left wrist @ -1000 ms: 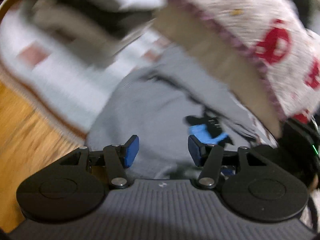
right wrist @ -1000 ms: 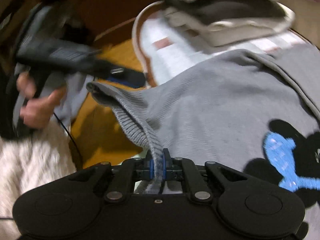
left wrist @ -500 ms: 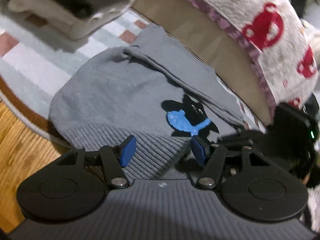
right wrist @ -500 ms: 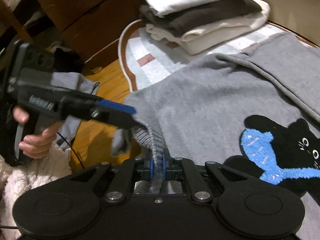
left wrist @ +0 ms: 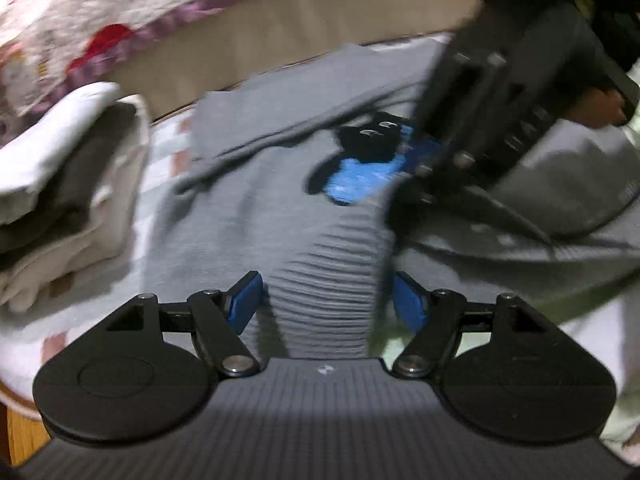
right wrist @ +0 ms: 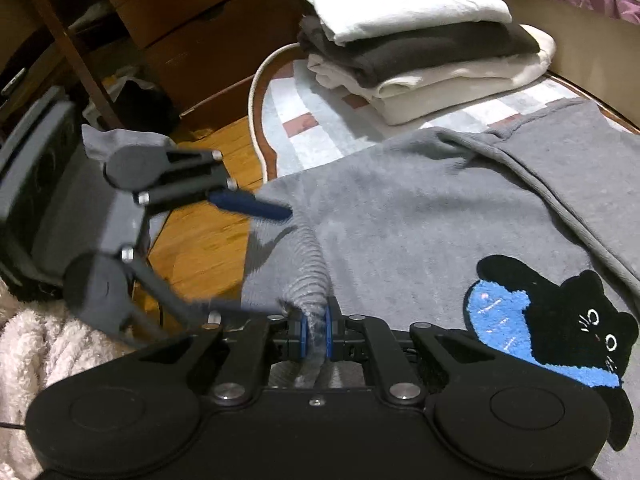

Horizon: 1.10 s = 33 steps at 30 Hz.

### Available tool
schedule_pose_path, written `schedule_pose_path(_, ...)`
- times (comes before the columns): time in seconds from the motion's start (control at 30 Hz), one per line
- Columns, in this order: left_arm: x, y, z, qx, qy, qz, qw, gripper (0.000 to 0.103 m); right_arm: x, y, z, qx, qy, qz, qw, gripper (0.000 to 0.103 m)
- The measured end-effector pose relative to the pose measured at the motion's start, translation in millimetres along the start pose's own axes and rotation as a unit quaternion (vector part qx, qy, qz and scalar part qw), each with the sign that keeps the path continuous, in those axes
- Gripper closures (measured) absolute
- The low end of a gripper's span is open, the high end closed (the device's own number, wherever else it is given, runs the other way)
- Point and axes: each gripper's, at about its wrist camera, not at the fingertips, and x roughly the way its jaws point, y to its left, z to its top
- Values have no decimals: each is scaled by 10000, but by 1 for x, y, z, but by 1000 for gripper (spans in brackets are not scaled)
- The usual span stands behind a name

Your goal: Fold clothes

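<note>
grey sweater (right wrist: 420, 216) spread flat on the striped rug (right wrist: 304, 136), near the pile of folded clothes (right wrist: 424, 52). right gripper (right wrist: 316, 334) pinched tight on its ribbed hem (right wrist: 308, 280). left gripper (left wrist: 326, 304) opening wider, hem between the blue pads (left wrist: 246, 300), not squeezed.

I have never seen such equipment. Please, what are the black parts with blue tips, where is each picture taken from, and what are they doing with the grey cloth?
No robot here: a person holds one hand-held gripper in each hand, each carrying a camera that looks along its two blue-padded fingers. So each picture is taken from one gripper. The right hand-held gripper is shut on the ribbed hem of a grey knit sweater with a black cat and blue fish patch, which lies on a pale patterned rug. The left hand-held gripper is opening its jaws around the same hem, not pressing it. Behind lies a stack of folded white, dark grey and cream clothes.
</note>
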Motion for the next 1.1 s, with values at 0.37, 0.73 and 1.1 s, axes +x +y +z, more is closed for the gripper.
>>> schedule_pose_path(0.37, 16, -14, 15, -73, -344, 140, 9993, 94, -3, -4, 2, -112, 44, 26, 9999, 93)
schedule_pose_path(0.73, 73, 22, 94, -1222, -694, 848, 9864, 97, -41, -58, 6, 1305, -236, -444, 9902, 58)
schedule_pose_path(1.1, 70, 64, 60, -2227, -1136, 1421, 9578, 96, -29, -31, -37, 957, 861, -1156, 9849, 83)
